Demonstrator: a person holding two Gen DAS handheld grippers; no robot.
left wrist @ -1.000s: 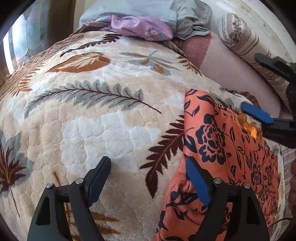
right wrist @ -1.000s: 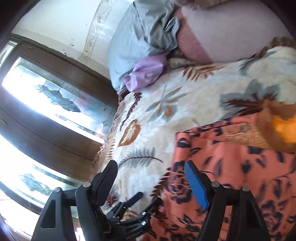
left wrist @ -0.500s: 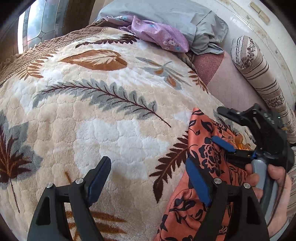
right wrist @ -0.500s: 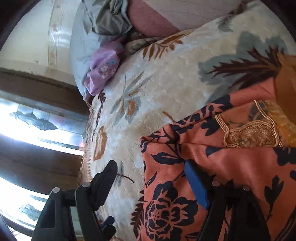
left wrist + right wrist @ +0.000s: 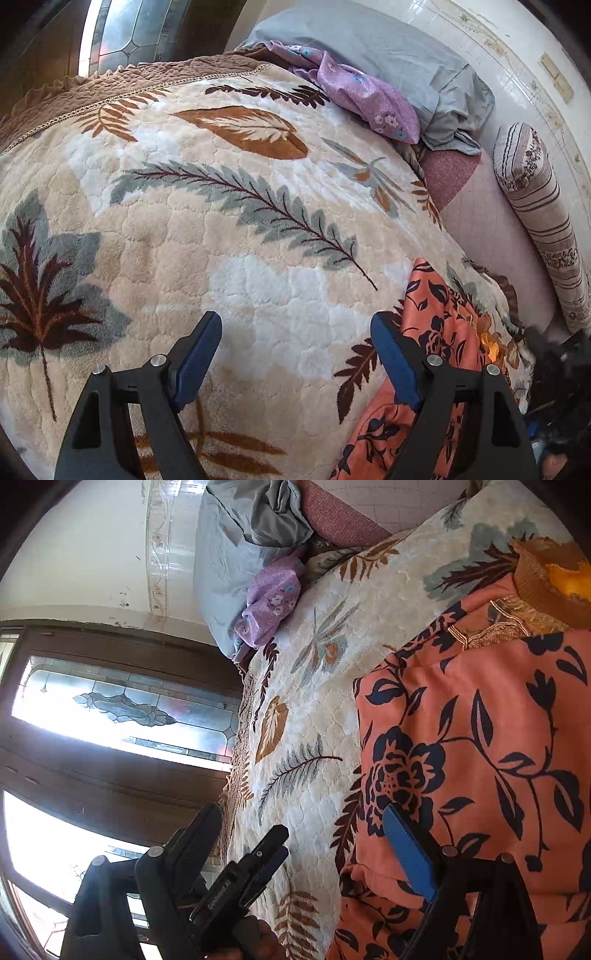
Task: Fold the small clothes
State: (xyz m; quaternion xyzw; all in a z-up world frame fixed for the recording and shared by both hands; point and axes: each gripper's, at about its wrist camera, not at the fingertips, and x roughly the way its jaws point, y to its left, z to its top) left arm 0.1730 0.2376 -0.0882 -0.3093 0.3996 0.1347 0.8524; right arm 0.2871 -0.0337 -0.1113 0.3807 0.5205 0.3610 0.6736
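An orange garment with dark blue flowers [image 5: 439, 332] lies on the leaf-patterned blanket [image 5: 221, 221], at the lower right of the left wrist view. It fills the right side of the right wrist view [image 5: 480, 757], with a gold embroidered neckline [image 5: 491, 627]. My left gripper [image 5: 295, 354] is open and empty above the blanket, just left of the garment's edge. My right gripper [image 5: 303, 845] is open and empty above the garment's left edge. The left gripper also shows in the right wrist view [image 5: 269, 856].
A purple floral cloth [image 5: 362, 99] and a grey pillow [image 5: 399, 66] lie at the far end of the bed. A striped bolster [image 5: 543, 221] lies along the right wall. A pink sheet [image 5: 472, 214] shows beside the blanket. A stained-glass window [image 5: 110, 709] is on the left.
My right gripper has pulled back off the garment and out of the left wrist view. My left gripper has lifted and tilted up, showing more of the bed. The garment lies still.
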